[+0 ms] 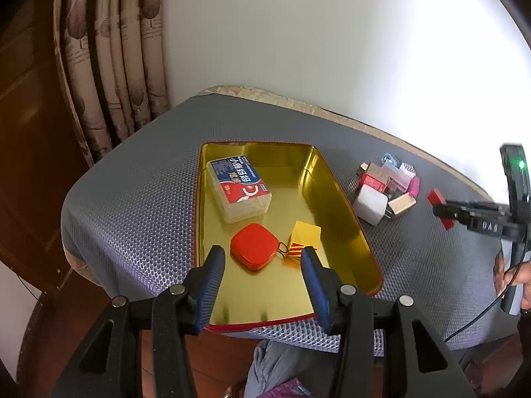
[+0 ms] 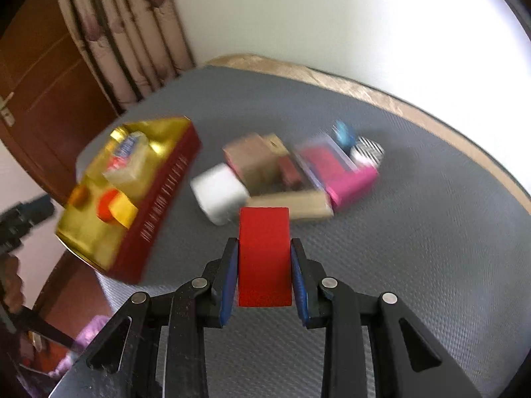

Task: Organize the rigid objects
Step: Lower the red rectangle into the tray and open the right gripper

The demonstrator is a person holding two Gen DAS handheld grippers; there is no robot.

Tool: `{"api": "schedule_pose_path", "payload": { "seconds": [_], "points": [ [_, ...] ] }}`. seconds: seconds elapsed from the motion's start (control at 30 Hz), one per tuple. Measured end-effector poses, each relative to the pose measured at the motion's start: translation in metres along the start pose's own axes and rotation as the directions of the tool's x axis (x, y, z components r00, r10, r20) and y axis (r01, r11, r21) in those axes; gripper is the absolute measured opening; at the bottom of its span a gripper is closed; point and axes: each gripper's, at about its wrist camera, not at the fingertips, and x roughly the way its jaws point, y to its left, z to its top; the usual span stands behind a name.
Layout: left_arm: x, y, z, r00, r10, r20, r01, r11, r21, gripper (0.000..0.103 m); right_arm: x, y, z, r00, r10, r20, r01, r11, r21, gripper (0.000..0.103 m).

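The right gripper [image 2: 264, 258] is clamped on a red block [image 2: 264, 258], one blue pad pressed flat to each side face; the block stands upright between the fingers and is held above the grey mesh mat [image 2: 415, 248], clear of the surface. In the left wrist view the same gripper [image 1: 439, 210] and block [image 1: 437, 197] sit to the right of the object cluster, near the mat's right border. The left gripper [image 1: 264, 262] has its jaws spread wide with nothing between them, poised over the near end of the gold tin [image 1: 345, 205]. The tin lies open-side up on the mat with its near rim close to the mat's front edge. Inside it, a clear plastic box with a blue-and-red label [image 1: 239, 188] occupies the far-left portion, a red rounded square case [image 1: 254, 246] lies nearer, and a yellow cube [image 1: 304, 238] sits just right of it, touching or nearly so. The tin's right half and far-right corner are bare floor. Right of the tin, apart from its wall, lies the cluster: a white charger [image 1: 370, 204], a tan block [image 1: 402, 203], pink pieces [image 1: 414, 185] and others packed together. The right wrist view is motion-blurred, so finer contacts in the cluster cannot be read.
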Motion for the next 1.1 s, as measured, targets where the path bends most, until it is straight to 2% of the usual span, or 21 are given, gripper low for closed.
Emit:
{"api": "schedule_pose_path", "payload": {
  "seconds": [0.13, 0.27, 0.4, 0.53, 0.7, 0.9, 1.1],
  "points": [
    [-0.001, 0.009, -0.001, 1.000, 0.001, 0.021, 0.000, 0.999, -0.036, 0.049, 0.004, 0.038, 0.040, 0.996, 0.085, 0.023, -0.084, 0.996, -0.023, 0.027],
    [0.003, 0.019, -0.003, 1.000, -0.012, 0.017, 0.013, 0.997, -0.074, 0.049, 0.024, 0.086, 0.079, 0.985, 0.173, 0.010, -0.173, 0.984, -0.044, 0.027],
    [0.004, 0.026, -0.005, 1.000, -0.023, 0.016, 0.024, 0.994, -0.107, 0.048, 0.063, 0.131, 0.106, 0.980, 0.195, -0.043, -0.198, 0.977, -0.075, 0.027],
    [0.003, 0.028, -0.007, 1.000, -0.019, 0.022, 0.021, 0.994, -0.109, 0.049, 0.103, 0.154, 0.119, 0.978, 0.188, -0.093, -0.194, 0.978, -0.069, 0.027],
    [0.001, 0.026, -0.007, 0.999, -0.011, 0.038, 0.014, 0.996, -0.084, 0.049, 0.139, 0.160, 0.123, 0.976, 0.158, -0.149, -0.166, 0.985, -0.044, 0.027],
    [0.006, 0.028, -0.008, 1.000, -0.027, 0.013, 0.028, 0.996, -0.090, 0.049, 0.161, 0.161, 0.127, 0.974, 0.121, -0.194, -0.128, 0.991, -0.025, 0.027],
    [0.011, 0.033, -0.008, 0.999, -0.041, -0.009, 0.039, 0.993, -0.115, 0.049, 0.171, 0.163, 0.131, 0.975, 0.095, -0.202, -0.103, 0.994, -0.028, 0.027]
  ]
}}
